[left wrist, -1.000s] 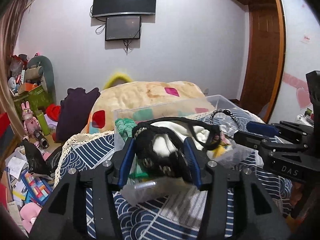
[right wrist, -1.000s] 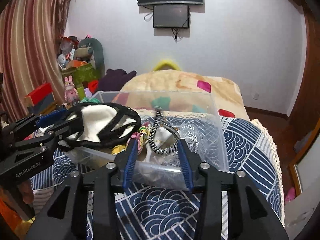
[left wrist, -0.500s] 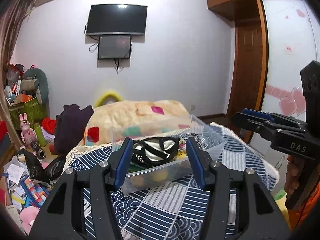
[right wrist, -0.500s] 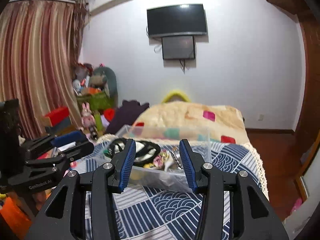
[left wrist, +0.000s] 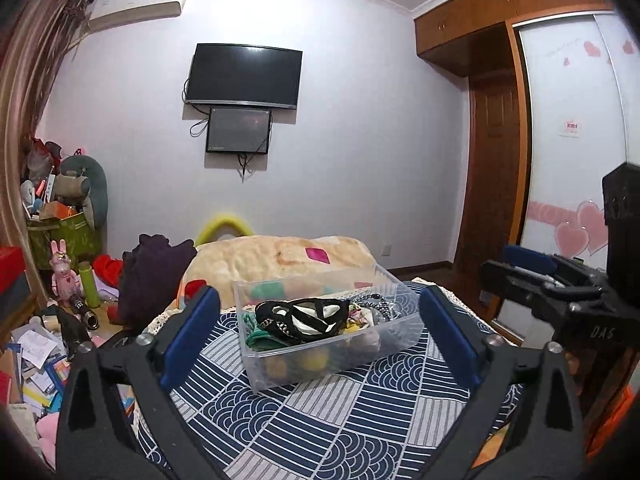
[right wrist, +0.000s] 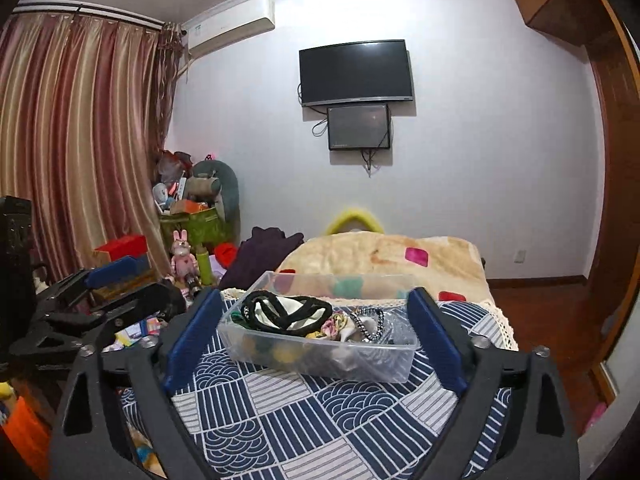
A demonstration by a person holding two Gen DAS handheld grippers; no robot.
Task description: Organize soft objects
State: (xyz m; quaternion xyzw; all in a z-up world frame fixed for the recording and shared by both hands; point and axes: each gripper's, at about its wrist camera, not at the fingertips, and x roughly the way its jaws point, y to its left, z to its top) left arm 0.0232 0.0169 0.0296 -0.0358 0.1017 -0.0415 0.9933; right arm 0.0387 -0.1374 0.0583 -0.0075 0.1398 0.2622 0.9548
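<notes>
On the patterned bedspread [left wrist: 320, 420] one clear bin [left wrist: 332, 364] is seen, well ahead of two spread, empty grippers: left gripper [left wrist: 320, 340], right gripper [right wrist: 316, 340].

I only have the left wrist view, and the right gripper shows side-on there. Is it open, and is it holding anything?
Observer: The right gripper is open, with nothing between its fingers.
Operator: What is it aimed at?
Observer: The clear bin on the bed, framed between the fingers and not touched.
Operator: Anything past the bed's right edge?
Observer: Wooden floor, with a small pink thing low down. I cannot tell what it is.
</notes>
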